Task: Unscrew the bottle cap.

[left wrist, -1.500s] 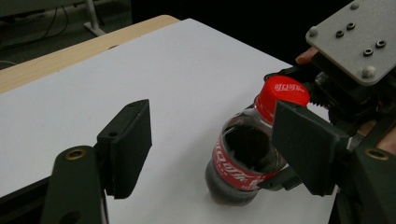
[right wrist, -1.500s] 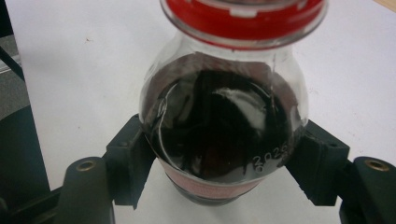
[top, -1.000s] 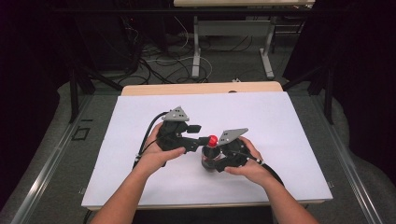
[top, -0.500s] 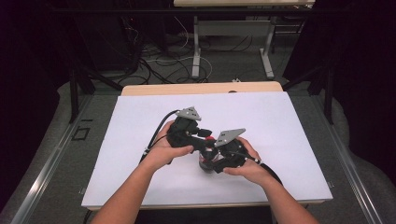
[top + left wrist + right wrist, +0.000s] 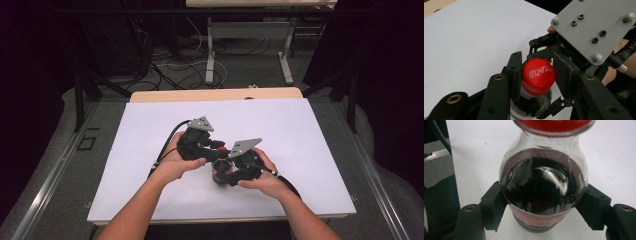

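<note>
White surface (image 5: 150,135), one sheet. Cola bottle (image 5: 543,187), dark drink, upright near the surface's middle, toward the near edge. Right tool (image 5: 543,207): clenched on the bottle's belly. Left tool (image 5: 537,77): jaws have just been closing, now grasping the red cap (image 5: 538,75) from either side.

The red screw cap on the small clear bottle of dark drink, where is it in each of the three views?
High view: red screw cap just below centre, between the two grippers.
Left gripper view: cap at centre, clamped between that gripper's black pads.
Right gripper view: its red rim at the top edge, above the dark-filled bottle.
Shared landmark: the white table top.
</note>
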